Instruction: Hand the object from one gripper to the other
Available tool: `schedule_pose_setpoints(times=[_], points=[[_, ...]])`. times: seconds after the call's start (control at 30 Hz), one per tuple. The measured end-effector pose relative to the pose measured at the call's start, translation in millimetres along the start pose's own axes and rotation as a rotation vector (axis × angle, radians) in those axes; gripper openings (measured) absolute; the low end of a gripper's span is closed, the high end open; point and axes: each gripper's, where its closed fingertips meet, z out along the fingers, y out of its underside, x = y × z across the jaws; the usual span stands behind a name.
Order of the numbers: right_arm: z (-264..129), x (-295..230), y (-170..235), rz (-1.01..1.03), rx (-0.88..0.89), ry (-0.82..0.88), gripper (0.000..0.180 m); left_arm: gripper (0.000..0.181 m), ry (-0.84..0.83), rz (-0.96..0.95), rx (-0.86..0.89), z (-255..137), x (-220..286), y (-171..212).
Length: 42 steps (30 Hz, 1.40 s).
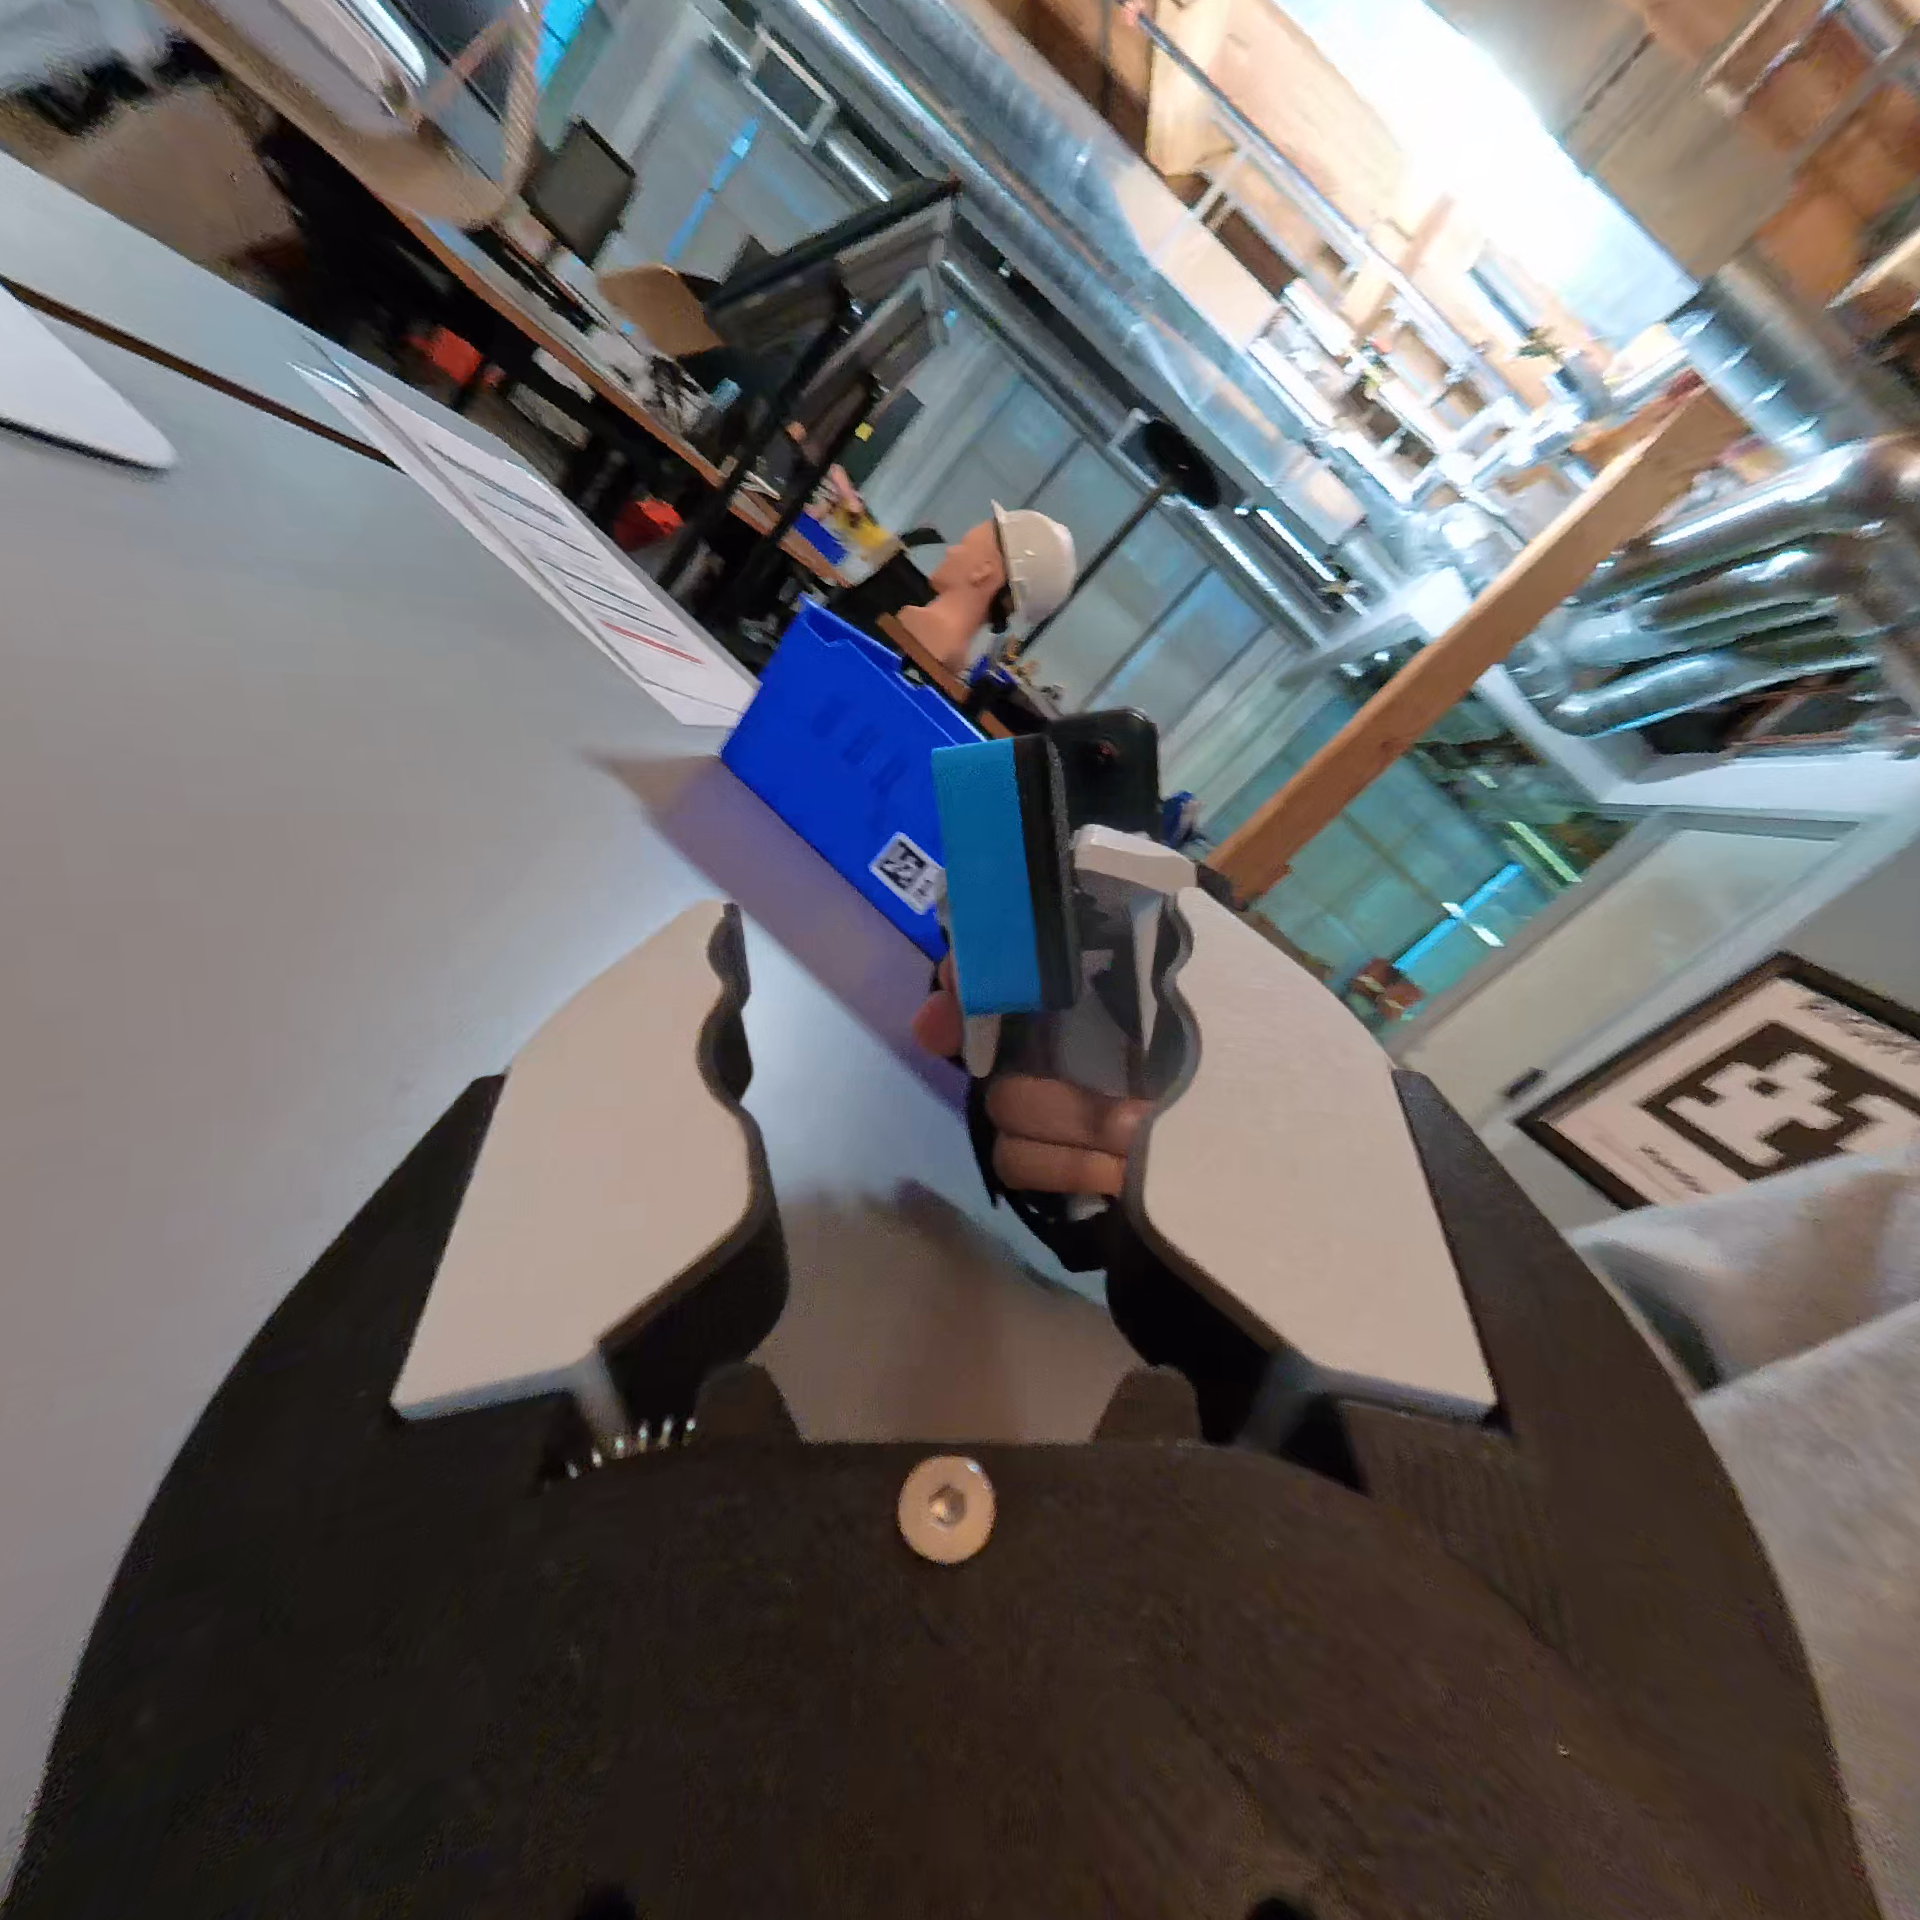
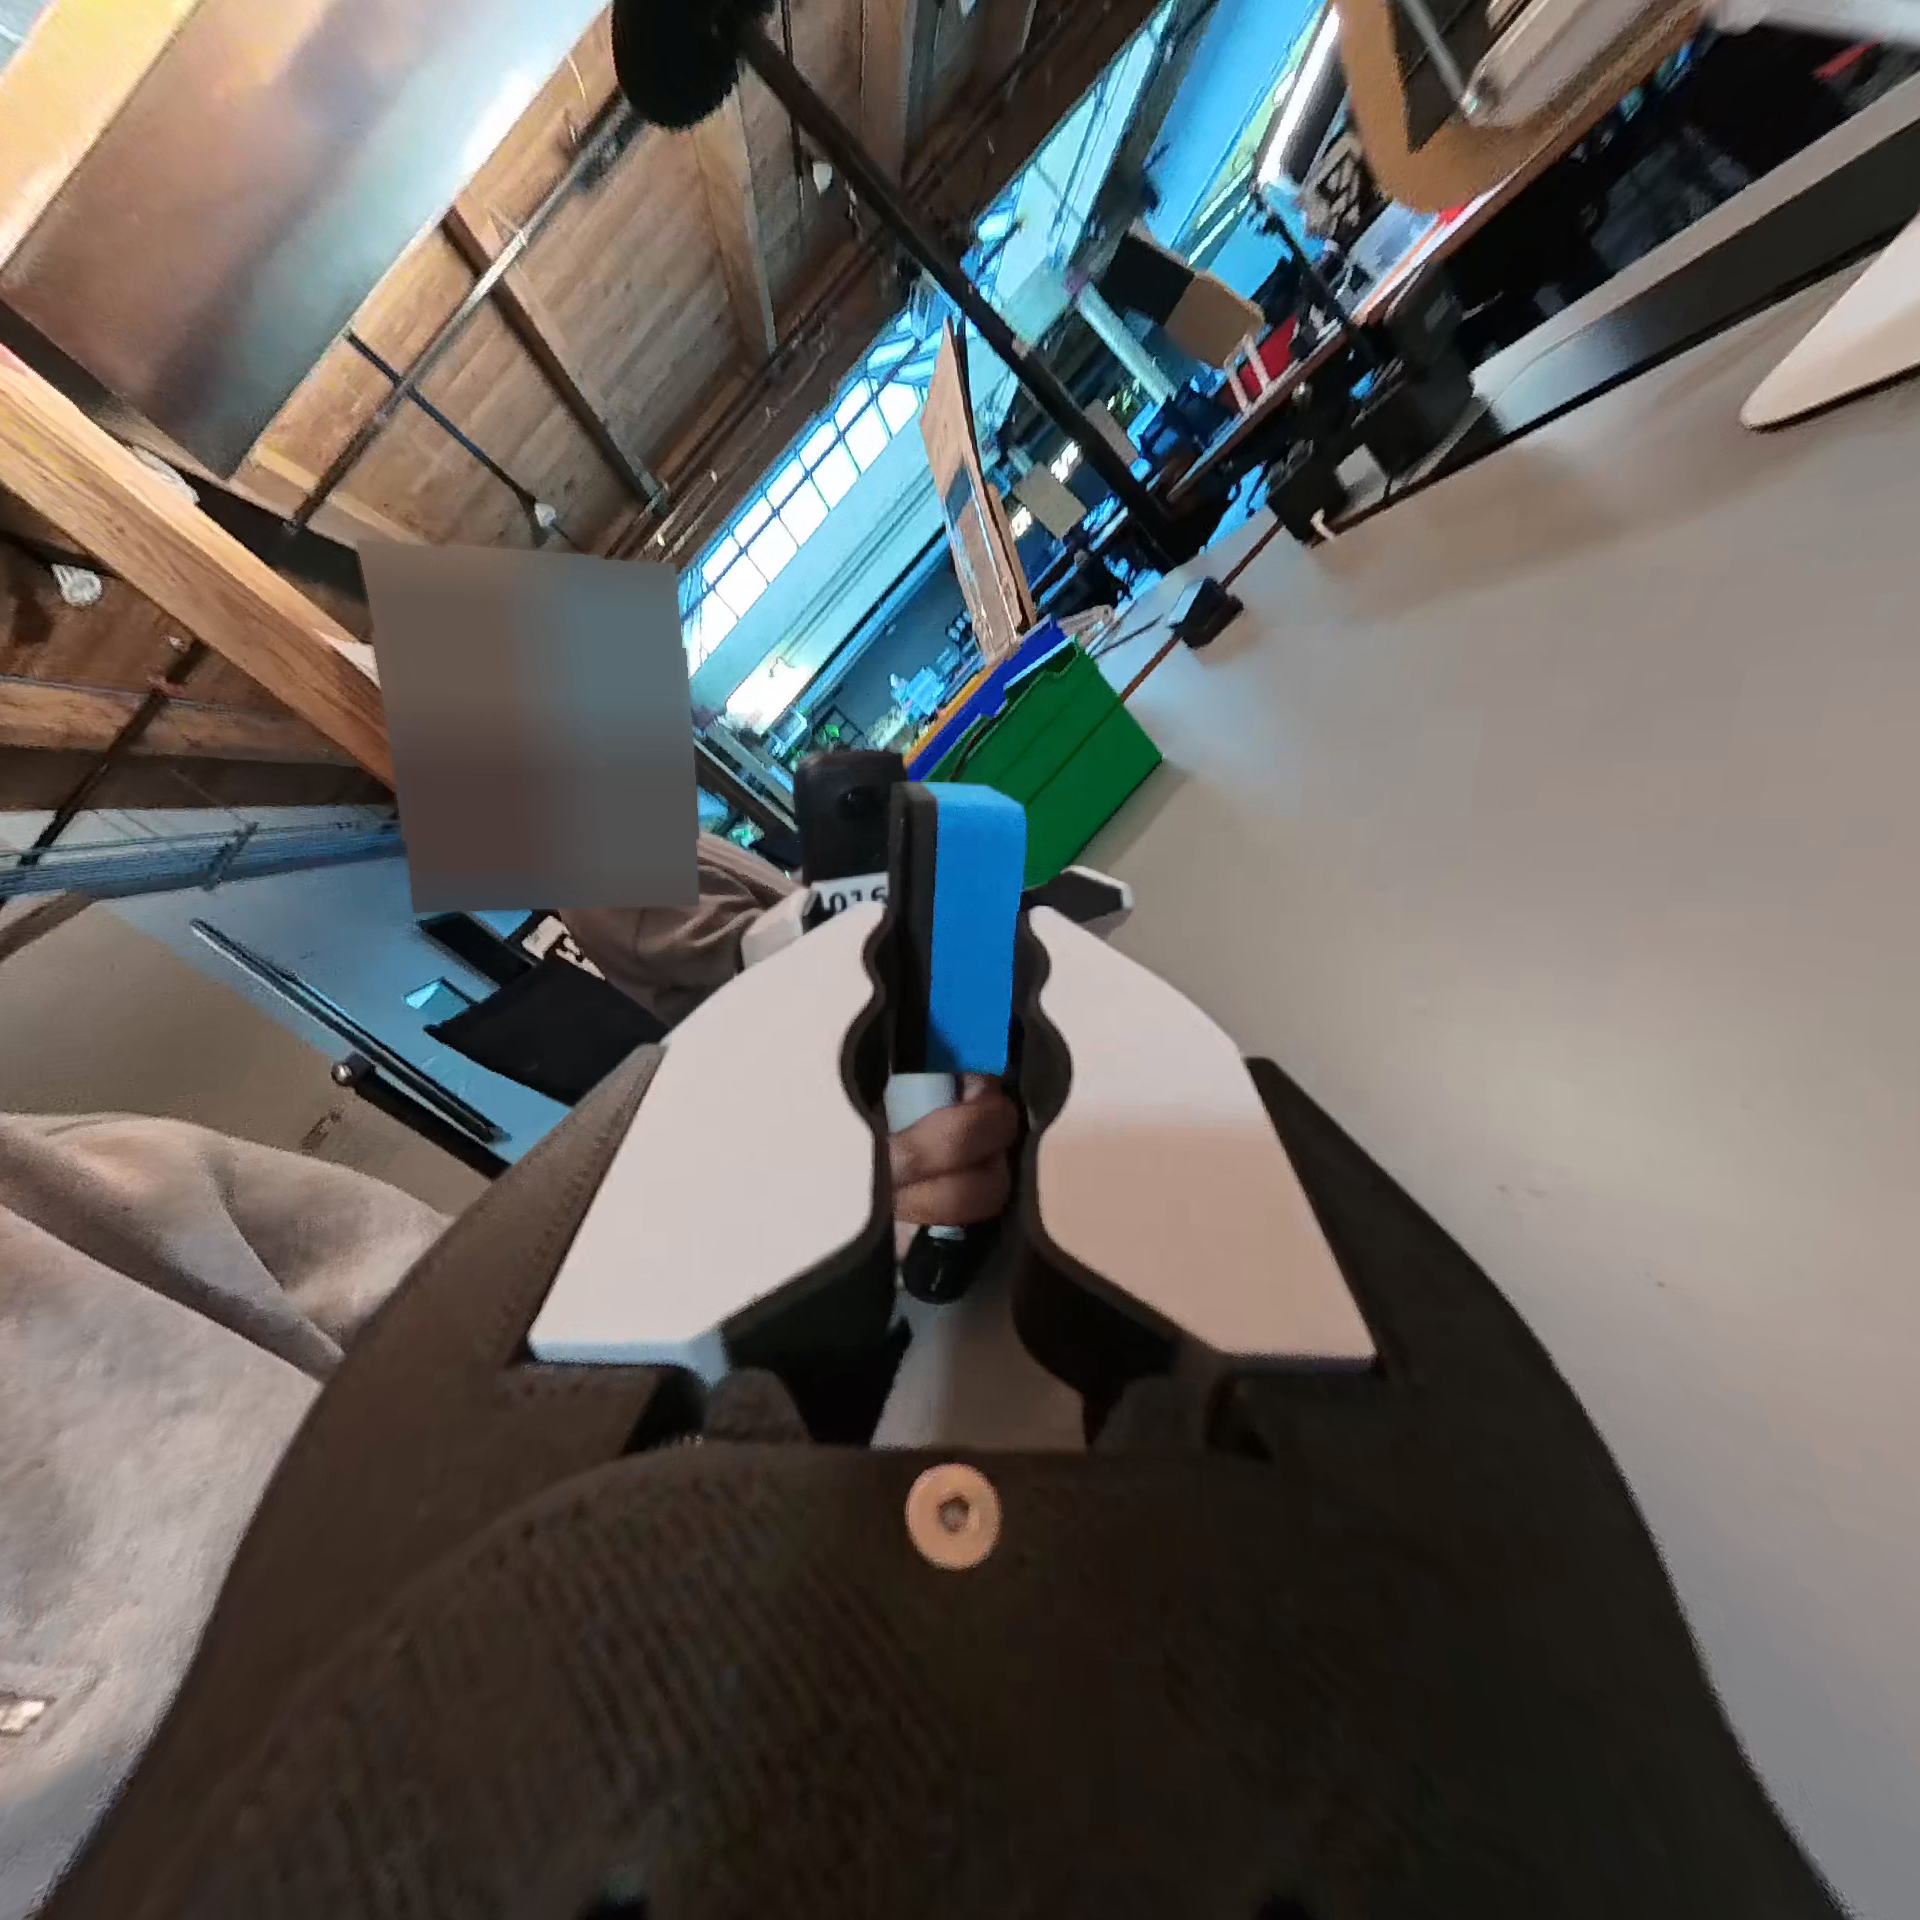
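Two hand-held grippers face each other above a pale grey counter point(image 1: 260, 831), both cameras tilted hard to one side.

In the left wrist view, the left gripper point(image 1: 951, 935) has its two white-faced fingers spread wide, with nothing between them. Beyond and between the tips stands the object point(image 1: 1003, 878), a slim blue and black block (it looks like a foam eraser, blue on one face, black on the other), held upright in the air. The right gripper point(image 1: 1127, 935), seen farther off in this view, has it, and the hand point(image 1: 1060, 1132) wrapped around that gripper's handle shows below. Behind the block, a blue bin point(image 1: 831, 769) sits on the counter, and a white sheet of paper point(image 1: 540, 540) lies farther back along the surface.

In the right wrist view, the right gripper point(image 2: 954, 935) pinches the object point(image 2: 971, 935) between its two fingers, which press on its blue and black faces near their tips. The block stands on end and rises past the fingertips. Just behind it is part of the left gripper point(image 2: 847, 821) and the hand point(image 2: 951, 1153) holding it. A green bin point(image 2: 1049, 748) rests on the counter point(image 2: 1507, 935) beyond. A grey sleeve point(image 2: 156, 1299) fills the lower left of this view.
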Motion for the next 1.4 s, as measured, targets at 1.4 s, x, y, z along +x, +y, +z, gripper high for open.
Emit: schedule_pose_setpoints(times=[1.4], points=[[-5.6, -0.8, 5.0, 0.137, -0.091, -0.088, 0.069, 0.053, -0.018, 0.452, -0.105, -9.2, 16.3, -1.1]])
